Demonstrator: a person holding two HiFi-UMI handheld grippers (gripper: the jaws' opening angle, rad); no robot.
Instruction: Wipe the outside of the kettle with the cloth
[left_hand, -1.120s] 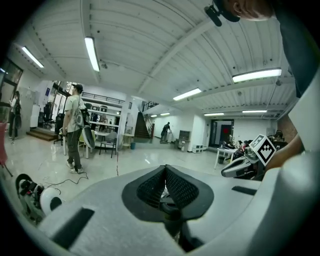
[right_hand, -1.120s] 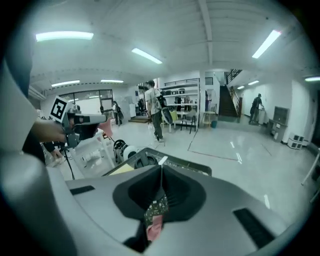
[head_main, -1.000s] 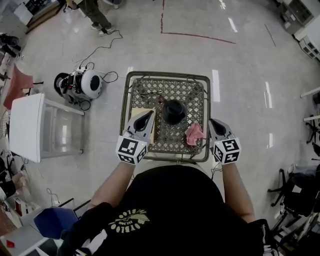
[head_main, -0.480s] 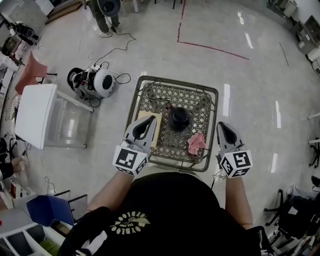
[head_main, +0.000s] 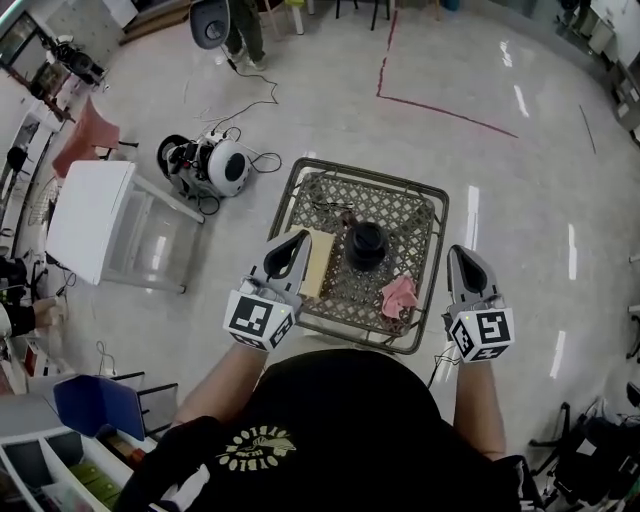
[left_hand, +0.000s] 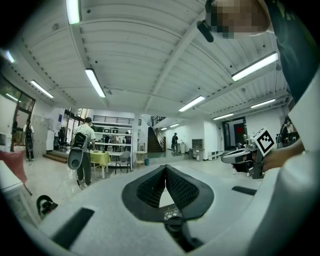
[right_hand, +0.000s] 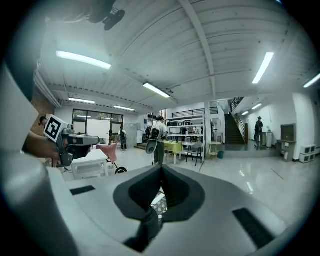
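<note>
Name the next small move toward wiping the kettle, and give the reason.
Probably lower the right tool toward the pink cloth and open it. That tool is shut and empty, off the right edge of the table. The cloth lies untouched on that side, apart from the black kettle.

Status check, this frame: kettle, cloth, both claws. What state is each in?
Black round kettle: upright on the lattice metal table, nothing touching it.
Crumpled pink cloth: lying near the table's near right corner, not held.
Left claw: shut, empty.
Right claw: shut, empty.
</note>
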